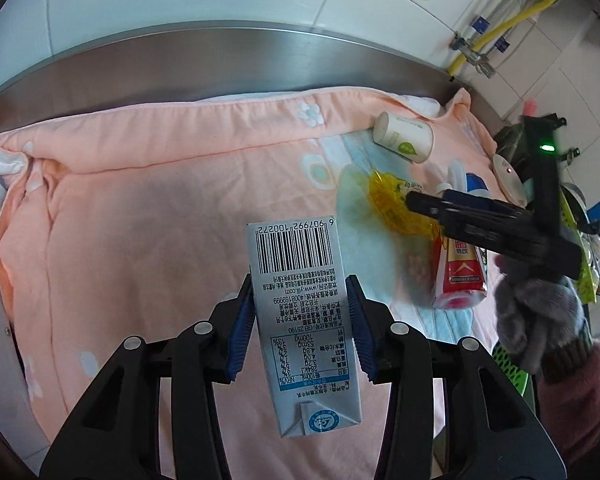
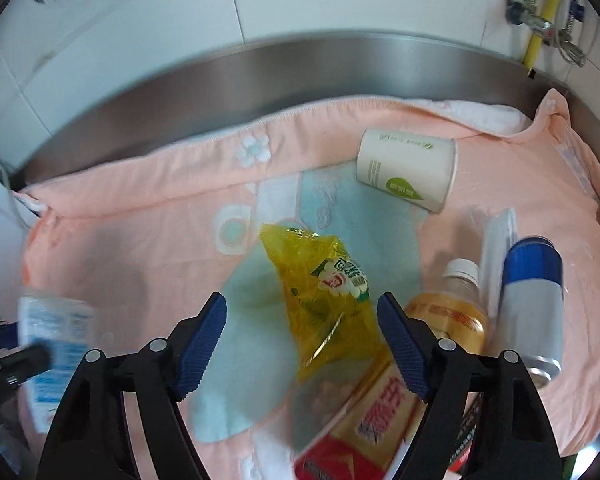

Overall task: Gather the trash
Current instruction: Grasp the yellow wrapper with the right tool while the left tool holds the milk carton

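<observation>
My left gripper [image 1: 300,320] is shut on a grey-blue milk carton [image 1: 300,320], barcode end pointing away, above the pink cloth [image 1: 140,200]. The carton also shows blurred in the right wrist view [image 2: 56,344]. My right gripper [image 2: 302,344] is open, its blue pads either side of a yellow crinkled wrapper [image 2: 324,300]; I cannot tell if they touch it. The same gripper shows as a black bar in the left wrist view [image 1: 480,220]. A red and yellow packet [image 2: 364,420] lies under it.
A white paper cup [image 2: 408,172] lies on its side at the back. A small plastic bottle [image 2: 452,304], a blue and silver can [image 2: 532,300] and a white flat item [image 2: 498,248] lie right. A steel backsplash [image 2: 300,76] and tiled wall stand behind.
</observation>
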Available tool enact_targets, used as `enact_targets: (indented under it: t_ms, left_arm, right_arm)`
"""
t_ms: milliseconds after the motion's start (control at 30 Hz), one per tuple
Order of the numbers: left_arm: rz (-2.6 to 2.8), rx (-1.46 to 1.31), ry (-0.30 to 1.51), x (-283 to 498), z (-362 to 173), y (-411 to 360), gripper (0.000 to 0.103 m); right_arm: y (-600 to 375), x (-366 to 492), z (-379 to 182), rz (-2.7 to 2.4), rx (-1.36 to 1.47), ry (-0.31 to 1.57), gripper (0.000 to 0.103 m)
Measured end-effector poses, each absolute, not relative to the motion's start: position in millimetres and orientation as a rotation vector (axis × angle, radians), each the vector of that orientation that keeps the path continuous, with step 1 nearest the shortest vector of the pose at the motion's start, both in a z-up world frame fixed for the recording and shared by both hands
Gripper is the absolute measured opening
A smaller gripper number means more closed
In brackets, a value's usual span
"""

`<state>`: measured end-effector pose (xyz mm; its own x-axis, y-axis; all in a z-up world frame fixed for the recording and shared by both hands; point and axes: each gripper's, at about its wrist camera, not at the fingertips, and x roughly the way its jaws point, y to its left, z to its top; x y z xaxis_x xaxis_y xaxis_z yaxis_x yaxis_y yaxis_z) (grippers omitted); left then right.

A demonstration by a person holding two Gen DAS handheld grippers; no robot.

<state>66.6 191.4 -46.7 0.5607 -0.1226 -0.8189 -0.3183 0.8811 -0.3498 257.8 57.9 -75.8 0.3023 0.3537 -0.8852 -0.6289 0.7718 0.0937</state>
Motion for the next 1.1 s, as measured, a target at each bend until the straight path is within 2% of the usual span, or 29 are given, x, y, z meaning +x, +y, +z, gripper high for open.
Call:
enact_targets:
  t_ms: [233,300,367,467,833,1100]
  left_arm:
    - [0.126,-0.523,0.975,58,-50,205,0.043]
    - [0.126,-0.525,0.975,58,-51,207,0.043]
    - [0.121,-0.524,0.977,58,-51,207,0.043]
    - [0.112,-0.520,0.972,57,-50,206,0.043]
    - [0.055,-0.496,0.946,55,-34,191,0.043]
    - [-0.065,-0.432,0.948,62,-23,142,0.043]
  right_arm:
    - [83,272,-107,0.569,-0.411,1.152,0.065]
    - [83,272,-109,0.556,-0.417,1.152,0.060]
    - [81,273,-109,0.538,-0.419,1.151,0.047]
    - [73,271,-104,0.555,-0.376,1.143,0.041]
    - [36,226,-38,0.662,-0.136,1.018,0.038]
    - [-50,163,0,0.617,0.028,0.913,0.038]
